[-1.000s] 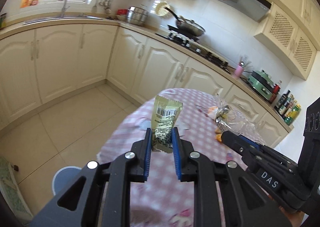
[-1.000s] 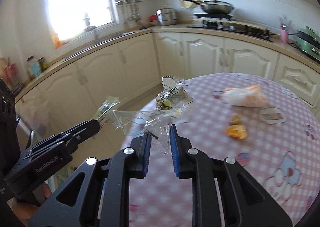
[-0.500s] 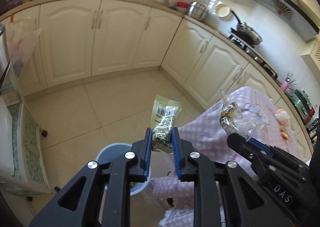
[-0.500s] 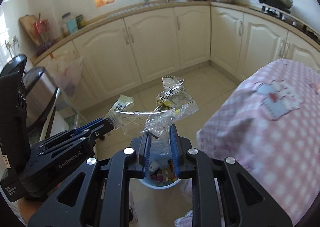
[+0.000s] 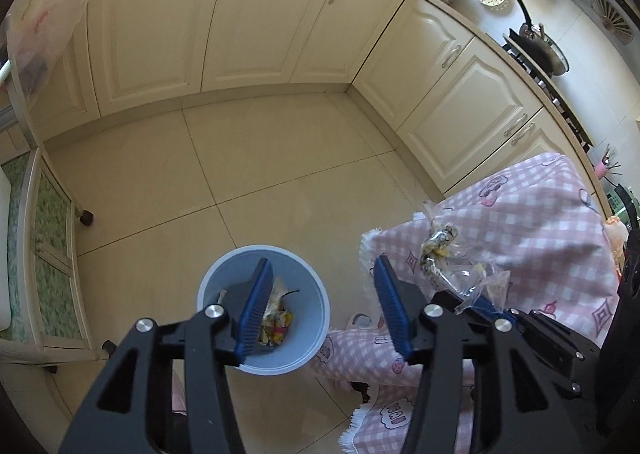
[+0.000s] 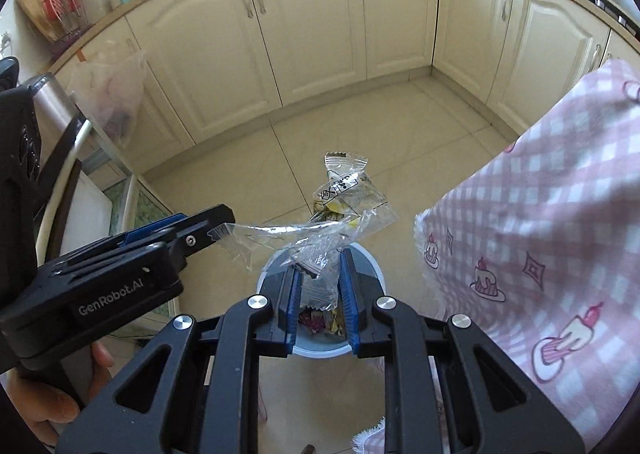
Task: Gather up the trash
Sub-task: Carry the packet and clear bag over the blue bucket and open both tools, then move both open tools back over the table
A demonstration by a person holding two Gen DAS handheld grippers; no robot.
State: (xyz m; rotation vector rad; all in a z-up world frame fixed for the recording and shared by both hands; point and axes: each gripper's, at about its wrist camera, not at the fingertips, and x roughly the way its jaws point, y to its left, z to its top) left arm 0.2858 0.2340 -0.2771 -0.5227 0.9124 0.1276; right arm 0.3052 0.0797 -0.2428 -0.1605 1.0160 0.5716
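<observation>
My left gripper (image 5: pixel 322 266) hangs over a pale blue waste bin (image 5: pixel 312 318) on the floor, its jaws opening with nothing between them. Several wrappers (image 5: pixel 276 324) lie inside the bin. My right gripper (image 6: pixel 320 266) is shut on a bunch of clear plastic wrappers (image 6: pixel 344 205), held just above the same bin (image 6: pixel 372 270). In the left wrist view that clear bunch (image 5: pixel 440 254) shows at the right, in front of the tablecloth. The left gripper (image 6: pixel 218 228) appears at the left of the right wrist view, beside the clear plastic.
A pink checked tablecloth (image 5: pixel 540 234) hangs down right beside the bin. Cream floor cabinets (image 5: pixel 240 13) run along the far side of the tiled floor. A plastic bag (image 5: pixel 36 25) and a wheeled rack (image 5: pixel 48 234) stand at left. A person's hand (image 6: pixel 48 406) holds the left gripper.
Both grippers swung away from the table and down over the bin. The left jaws spread and the yellow-green wrapper left them. The right gripper kept its hold on the clear wrappers.
</observation>
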